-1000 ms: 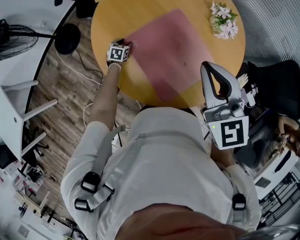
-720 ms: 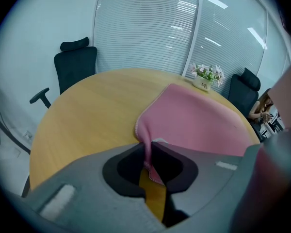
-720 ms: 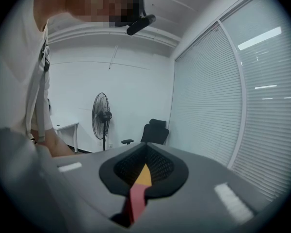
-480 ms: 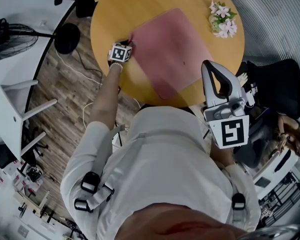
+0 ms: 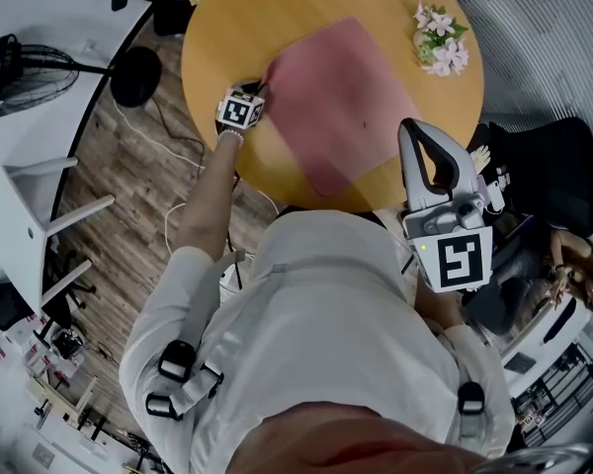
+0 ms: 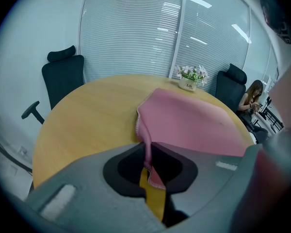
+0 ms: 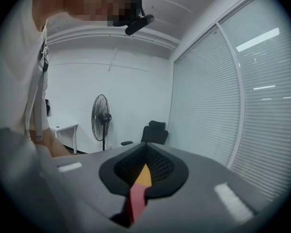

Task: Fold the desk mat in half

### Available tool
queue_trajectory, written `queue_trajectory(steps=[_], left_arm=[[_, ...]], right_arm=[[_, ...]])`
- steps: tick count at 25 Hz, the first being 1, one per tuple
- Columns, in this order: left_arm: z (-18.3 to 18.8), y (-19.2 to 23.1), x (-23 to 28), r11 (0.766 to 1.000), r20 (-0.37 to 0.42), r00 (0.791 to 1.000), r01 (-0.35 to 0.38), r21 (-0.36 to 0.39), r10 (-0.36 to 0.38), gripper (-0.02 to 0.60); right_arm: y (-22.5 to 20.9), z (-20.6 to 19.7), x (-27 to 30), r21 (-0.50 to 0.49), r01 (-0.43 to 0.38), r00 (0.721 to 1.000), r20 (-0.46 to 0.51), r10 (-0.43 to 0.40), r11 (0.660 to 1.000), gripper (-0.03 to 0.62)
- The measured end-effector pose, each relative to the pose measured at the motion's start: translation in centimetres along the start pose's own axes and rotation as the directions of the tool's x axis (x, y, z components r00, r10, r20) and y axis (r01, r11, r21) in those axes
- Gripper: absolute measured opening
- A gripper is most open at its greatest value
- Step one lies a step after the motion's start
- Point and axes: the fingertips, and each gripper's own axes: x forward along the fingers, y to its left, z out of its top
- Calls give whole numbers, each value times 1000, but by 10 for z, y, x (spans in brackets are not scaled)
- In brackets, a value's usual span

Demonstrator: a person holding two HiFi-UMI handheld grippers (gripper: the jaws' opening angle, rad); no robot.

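The pink desk mat (image 5: 341, 102) is lying flat across the middle of the round desk (image 5: 212, 28), all but its near left corner, which is standing raised off the wood. The left gripper (image 5: 258, 91) is pinching that corner; its jaws have just been closing, and now only the thin stitched edge is sitting between them. The rest of the mat is spreading away ahead of them and to their right.

You are, by my reading, starting the fold. So be carrying the corner up and over towards the opposite side in one smooth arc, keeping the pinch firm so the edge is not slipping out. Be watching too that the flat part is not sliding along the desk; pinning it with the other tool would likely be helping.

The right gripper (image 5: 417, 131) is hovering above the desk's near right side, not touching the mat; its jaws are drawn almost together and gripping nothing. The flower pot (image 5: 440, 39) is standing beyond the mat's far right corner, just clear of it.
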Motion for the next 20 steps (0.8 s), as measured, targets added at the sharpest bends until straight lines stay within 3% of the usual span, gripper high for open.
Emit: queue_trajectory(steps=[20], left_arm=[[7,-71,-15,979,32,997,61,192,-68,40]], right_arm=[[9,12,-26,-16,5,999,32,-4,1000,5]])
